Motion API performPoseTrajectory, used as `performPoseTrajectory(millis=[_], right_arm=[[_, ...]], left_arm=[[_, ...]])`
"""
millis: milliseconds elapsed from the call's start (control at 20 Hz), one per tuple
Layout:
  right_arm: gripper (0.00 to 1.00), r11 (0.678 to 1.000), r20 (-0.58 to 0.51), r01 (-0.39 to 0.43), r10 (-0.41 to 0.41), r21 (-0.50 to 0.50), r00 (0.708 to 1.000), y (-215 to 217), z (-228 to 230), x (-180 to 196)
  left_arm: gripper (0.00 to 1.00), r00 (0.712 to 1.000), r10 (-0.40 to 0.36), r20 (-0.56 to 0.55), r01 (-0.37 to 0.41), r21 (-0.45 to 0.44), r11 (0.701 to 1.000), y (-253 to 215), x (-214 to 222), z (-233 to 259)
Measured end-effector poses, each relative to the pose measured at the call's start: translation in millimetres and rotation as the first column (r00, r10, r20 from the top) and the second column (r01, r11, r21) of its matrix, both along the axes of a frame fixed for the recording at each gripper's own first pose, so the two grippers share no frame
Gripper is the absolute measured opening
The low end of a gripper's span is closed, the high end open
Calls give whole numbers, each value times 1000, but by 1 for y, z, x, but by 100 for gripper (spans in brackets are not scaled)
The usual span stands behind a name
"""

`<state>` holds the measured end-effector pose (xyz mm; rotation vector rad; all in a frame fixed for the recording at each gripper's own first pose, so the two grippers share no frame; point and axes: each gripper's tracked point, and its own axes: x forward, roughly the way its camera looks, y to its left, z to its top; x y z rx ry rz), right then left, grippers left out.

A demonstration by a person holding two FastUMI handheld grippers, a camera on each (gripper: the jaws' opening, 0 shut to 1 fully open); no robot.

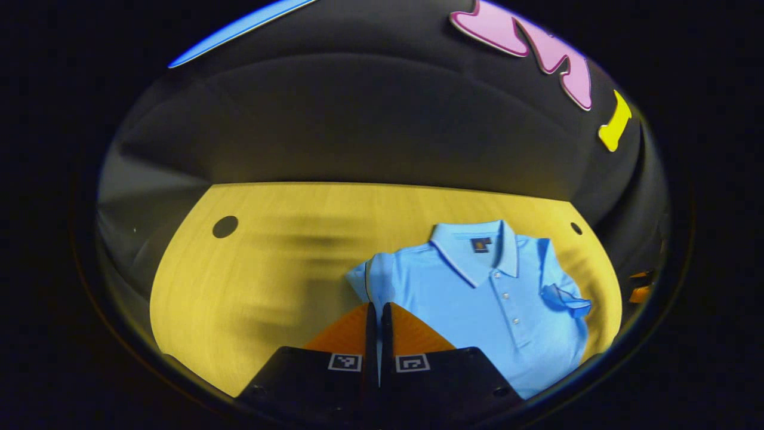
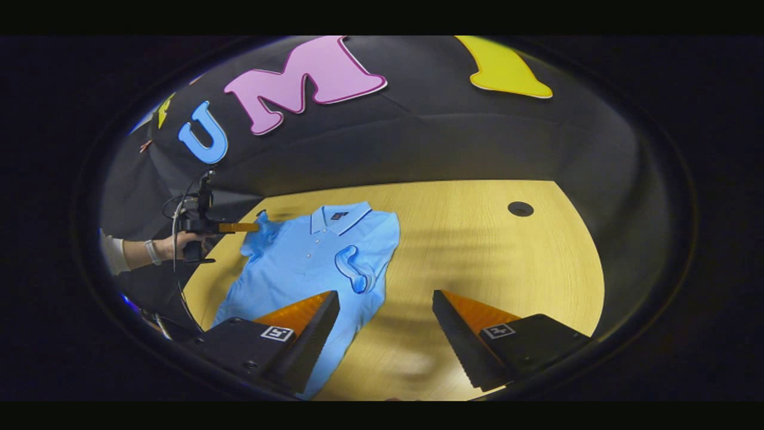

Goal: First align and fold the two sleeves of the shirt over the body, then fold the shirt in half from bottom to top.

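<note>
A light blue polo shirt (image 1: 489,298) lies face up on the yellow wooden table (image 1: 268,269), collar toward the far wall. One sleeve (image 1: 567,300) is folded onto the body and appears in the right gripper view as a curled flap (image 2: 355,270). My left gripper (image 1: 377,307) is shut at the other sleeve (image 1: 360,279). In the right gripper view, that left gripper (image 2: 250,227) pinches the sleeve (image 2: 261,230), which is lifted a little off the table. My right gripper (image 2: 387,295) is open over the table at the shirt's (image 2: 298,263) lower side edge, holding nothing.
The table has round cable holes (image 1: 225,226) (image 1: 576,228) (image 2: 520,208) near its back corners. A person's hand (image 2: 173,245) with a wristband holds the left gripper at the table's edge. Bare tabletop (image 2: 507,269) stretches beside the shirt.
</note>
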<state>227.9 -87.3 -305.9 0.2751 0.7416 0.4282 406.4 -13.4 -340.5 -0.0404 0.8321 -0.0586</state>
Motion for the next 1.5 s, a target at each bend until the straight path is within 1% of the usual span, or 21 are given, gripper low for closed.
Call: performPoseTrajectory(millis=[100, 150, 250, 300, 400, 450, 600, 650, 700, 850, 1100, 1300, 1500], right_arm=[[98, 1000, -5, -13, 13, -2, 1000, 5, -3, -3], [98, 1000, -5, -16, 16, 0, 1000, 8, -3, -4], [98, 1000, -10, -23, 23, 1, 1000, 15, -7, -11], [98, 1000, -11, -25, 25, -1, 1000, 17, -6, -15], [98, 999, -5, -34, 34, -8, 999, 20, -4, -24], [98, 999, 0, -38, 38, -18, 999, 20, -3, -29], [98, 999, 16, -37, 37, -29, 999, 20, 4, -39], [98, 999, 20, -31, 31, -30, 999, 20, 7, -43], [98, 999, 22, -25, 26, -26, 999, 22, 10, -46], [98, 1000, 24, -16, 16, -6, 1000, 32, 19, -60], [98, 1000, -22, -29, 29, 6, 999, 55, 16, -95], [98, 999, -121, -18, 23, 39, 992, 70, -5, -138], [98, 999, -213, -2, 10, 37, 977, 74, -31, -186]], left_arm=[[6, 999, -18, -37, 17, -25, 1000, -21, -4, -10], [8, 997, -22, -68, 18, -51, 999, -32, -9, -19], [12, 990, 7, -138, -20, -89, 996, -46, -20, -41], [19, 987, 27, -158, -46, -117, 992, -49, -24, -48], [48, 983, 46, -178, -81, -193, 978, -62, -30, -48], [44, 984, 45, -172, -82, -210, 974, -64, -33, -43], [89, 989, 21, -145, -49, -192, 980, -60, -42, -22], [93, 990, 10, -139, -36, -187, 982, -58, -47, -13], [95, 990, -5, -138, -21, -187, 982, -58, -56, -7], [96, 992, -35, -124, 12, -180, 984, -53, -86, 19], [96, 986, -54, -159, 22, -201, 979, -36, -171, 46], [96, 973, -52, -227, 6, -200, 980, -17, -249, 33], [96, 947, -49, -319, -27, -228, 973, -11, -327, 5]])
